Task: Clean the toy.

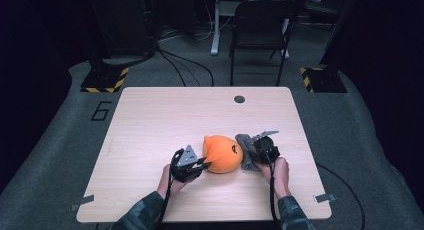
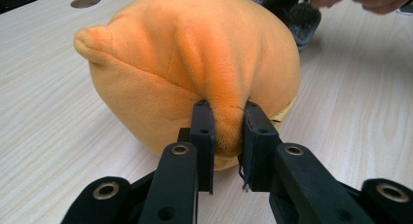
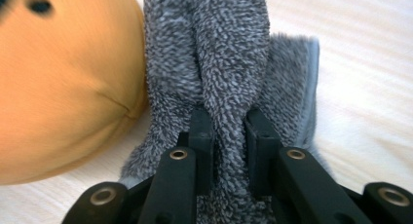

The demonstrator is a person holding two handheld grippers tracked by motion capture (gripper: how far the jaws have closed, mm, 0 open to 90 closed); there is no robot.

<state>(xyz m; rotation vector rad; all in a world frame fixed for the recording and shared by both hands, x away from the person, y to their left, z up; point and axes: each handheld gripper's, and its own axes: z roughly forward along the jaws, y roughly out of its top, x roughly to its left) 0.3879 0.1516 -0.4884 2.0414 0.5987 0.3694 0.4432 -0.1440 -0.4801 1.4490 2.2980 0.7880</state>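
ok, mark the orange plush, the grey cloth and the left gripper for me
orange plush (image 1: 223, 153), high view, middle of its body
grey cloth (image 3: 229, 63), right gripper view, the raised fold
left gripper (image 2: 228, 136), left gripper view, between fingertips pinching plush

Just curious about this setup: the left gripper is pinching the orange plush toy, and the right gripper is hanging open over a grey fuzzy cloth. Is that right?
Not quite. The right gripper is shut on the grey fuzzy cloth, a fold pinched between its jaws, as the right gripper view shows. The left gripper does pinch the orange plush toy.
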